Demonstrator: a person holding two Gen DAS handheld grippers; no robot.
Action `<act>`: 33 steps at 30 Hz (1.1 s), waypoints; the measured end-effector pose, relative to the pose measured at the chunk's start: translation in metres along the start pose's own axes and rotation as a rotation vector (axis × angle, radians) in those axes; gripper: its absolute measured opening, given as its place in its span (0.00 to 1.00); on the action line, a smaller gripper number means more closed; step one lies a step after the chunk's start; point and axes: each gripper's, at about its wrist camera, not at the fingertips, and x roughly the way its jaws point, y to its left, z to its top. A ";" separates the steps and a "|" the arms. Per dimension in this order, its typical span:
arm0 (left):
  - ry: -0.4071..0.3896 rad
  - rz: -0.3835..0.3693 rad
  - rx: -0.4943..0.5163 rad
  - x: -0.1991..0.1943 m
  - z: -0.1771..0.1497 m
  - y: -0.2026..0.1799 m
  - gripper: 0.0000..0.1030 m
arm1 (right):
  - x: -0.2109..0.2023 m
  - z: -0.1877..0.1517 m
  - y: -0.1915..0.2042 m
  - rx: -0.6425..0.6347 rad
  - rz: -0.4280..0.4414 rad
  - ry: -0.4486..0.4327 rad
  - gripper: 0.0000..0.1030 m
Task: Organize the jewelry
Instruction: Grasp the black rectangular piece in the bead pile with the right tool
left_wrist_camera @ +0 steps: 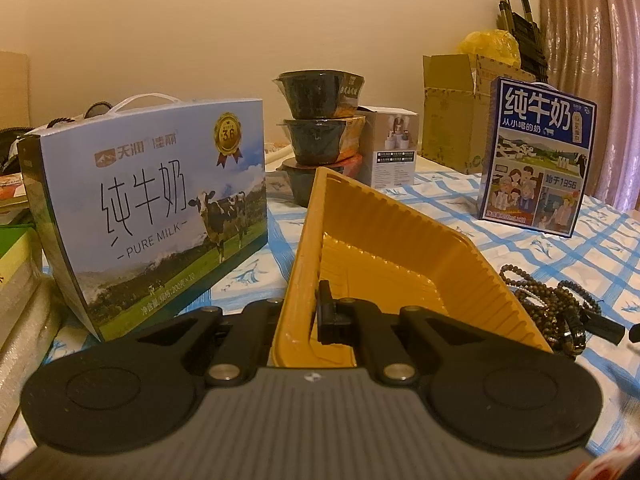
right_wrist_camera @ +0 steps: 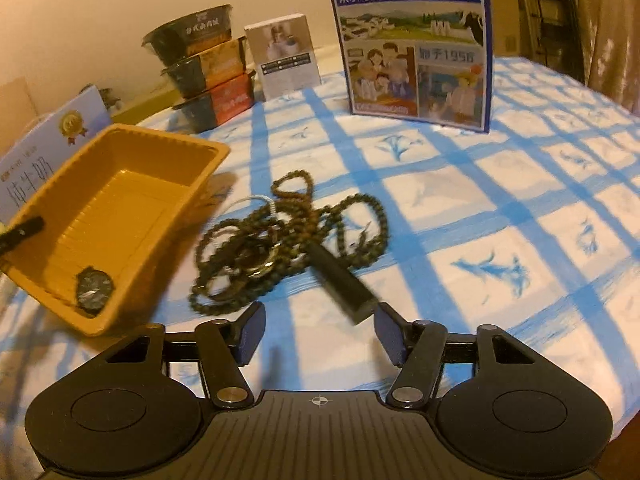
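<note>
Left tool clamped; right tool apparently apart.

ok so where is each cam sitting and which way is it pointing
Left wrist: on the left gripper, looking along its fingers, clamped on the near rim of the tilted yellow tray; milk boxes stand behind.
Right wrist: on the right gripper, angled down at the bead necklaces on the checked cloth; its jaws stand open and empty.
Shared: tray, beads, stacked bowls, blue milk box. The right view also shows a watch in the tray.

The tray is yellow-orange, the bead necklaces dark brown, the tablecloth white with blue grid and leaf motifs.
</note>
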 end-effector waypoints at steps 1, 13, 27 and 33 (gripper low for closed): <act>-0.001 0.001 0.002 -0.001 0.001 0.000 0.05 | 0.002 0.001 -0.001 -0.021 -0.006 -0.003 0.54; 0.000 0.015 0.007 -0.002 0.002 0.005 0.05 | 0.043 0.013 -0.003 -0.215 -0.037 0.030 0.38; 0.003 0.024 0.001 -0.002 0.001 0.011 0.05 | 0.066 0.016 0.009 -0.321 -0.049 0.067 0.23; 0.003 0.023 0.000 -0.003 0.000 0.012 0.05 | 0.065 0.014 0.014 -0.328 -0.055 0.075 0.21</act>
